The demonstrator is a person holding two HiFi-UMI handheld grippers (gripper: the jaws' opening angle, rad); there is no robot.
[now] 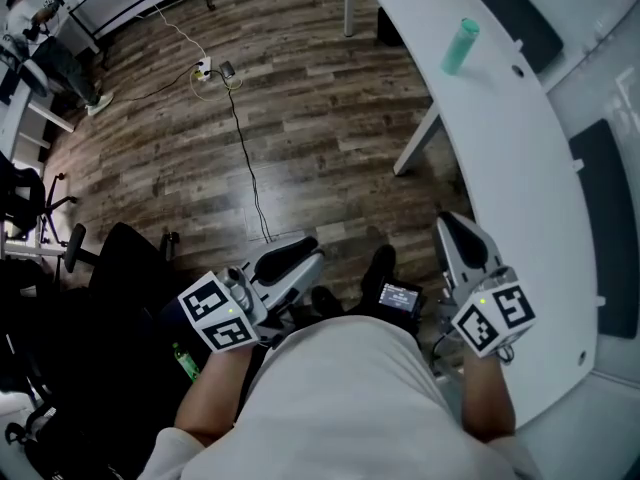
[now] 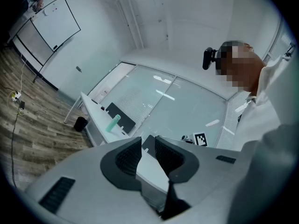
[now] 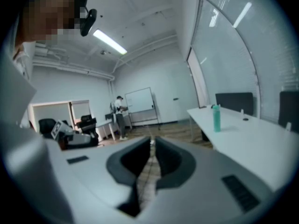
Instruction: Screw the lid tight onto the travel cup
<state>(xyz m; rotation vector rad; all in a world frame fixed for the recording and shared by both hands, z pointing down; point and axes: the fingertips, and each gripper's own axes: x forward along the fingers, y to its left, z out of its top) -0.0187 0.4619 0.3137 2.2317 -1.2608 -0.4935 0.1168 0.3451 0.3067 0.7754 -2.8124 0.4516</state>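
Both tools sit close in at my operator's waist, over the floor, not over the worktop.

Left gripper [image 1: 300, 251]: held level, beside the left hip. Its fingers [image 2: 128, 157] stand a narrow way apart, with nothing between the dark ribbed pads; only background shows through the gap.

Right gripper [image 1: 452, 226]: beside the right hip, tipped slightly downward, just off the near edge of the curved white worktop [image 1: 520, 168]. Its fingers [image 3: 135, 160] are closed together to a hairline slit and empty.

Small black device with a lit screen [image 1: 400, 296] sits between the two grippers at the waist.

Floor: brown wood-plank floor [image 1: 280, 118] ahead, with a thin black cable [image 1: 250, 168] running away to a white power strip [image 1: 203, 68].

Task item: the mint-green cylindrical travel cup [image 1: 460, 46] stands upright on the far stretch of the worktop, well apart from both grippers and touched by neither. A darker cap-like top shows in the right gripper view, but it is too small to tell how it is seated. A flat black rectangular mat [image 1: 510, 8] lies on the worktop just beyond the cup.

Far end of the room: a person [image 3: 119, 118] stands near a wall-mounted whiteboard [image 3: 138, 99].
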